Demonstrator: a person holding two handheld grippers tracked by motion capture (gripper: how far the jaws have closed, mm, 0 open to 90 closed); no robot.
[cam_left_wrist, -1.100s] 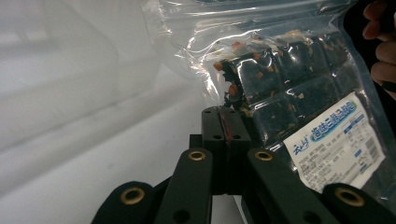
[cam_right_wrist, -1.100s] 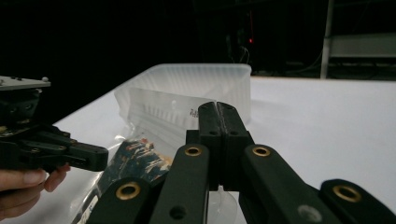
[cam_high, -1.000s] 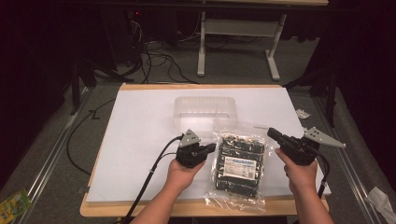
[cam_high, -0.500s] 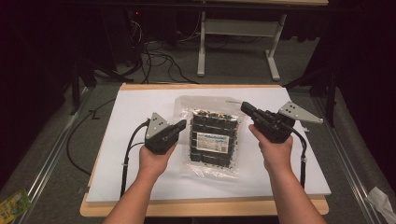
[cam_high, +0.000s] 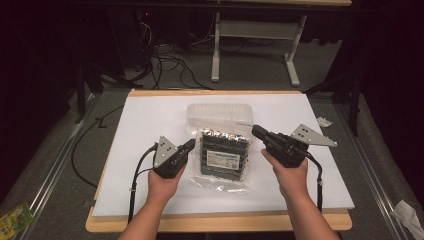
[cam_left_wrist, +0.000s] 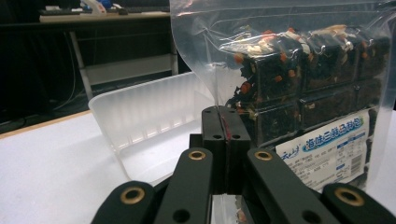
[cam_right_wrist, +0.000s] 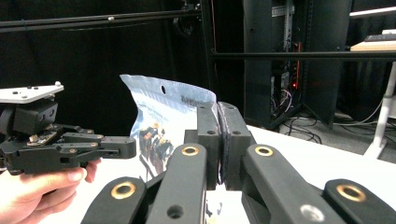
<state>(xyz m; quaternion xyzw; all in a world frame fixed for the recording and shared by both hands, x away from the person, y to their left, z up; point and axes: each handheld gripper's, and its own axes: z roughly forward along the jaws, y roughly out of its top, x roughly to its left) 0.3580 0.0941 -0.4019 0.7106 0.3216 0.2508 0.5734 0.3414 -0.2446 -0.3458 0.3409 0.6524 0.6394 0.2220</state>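
Note:
A clear plastic bag (cam_high: 223, 156) of dark packets with a white label hangs between my two grippers over the white table top. At the bag's left edge my left gripper (cam_high: 189, 145) is shut, and the left gripper view shows the film pinched in the gripper (cam_left_wrist: 226, 122) with the packets in the bag (cam_left_wrist: 303, 79) just beyond. My right gripper (cam_high: 256, 131) is shut on the right edge. The right gripper view has that gripper (cam_right_wrist: 218, 122) clamped beside the raised bag (cam_right_wrist: 159, 121), with the left gripper (cam_right_wrist: 126, 145) across from it.
A translucent plastic tray (cam_high: 220, 111) lies right behind the bag, and in the left gripper view the tray (cam_left_wrist: 140, 112) sits to the left of the bag. The white board (cam_high: 145, 125) covers a wooden table. Cables and a desk frame lie on the floor beyond.
Both hands have carried the bag left and farther from the person, from the table's right front to its middle, close to the tray. Both grippers stayed shut on it.

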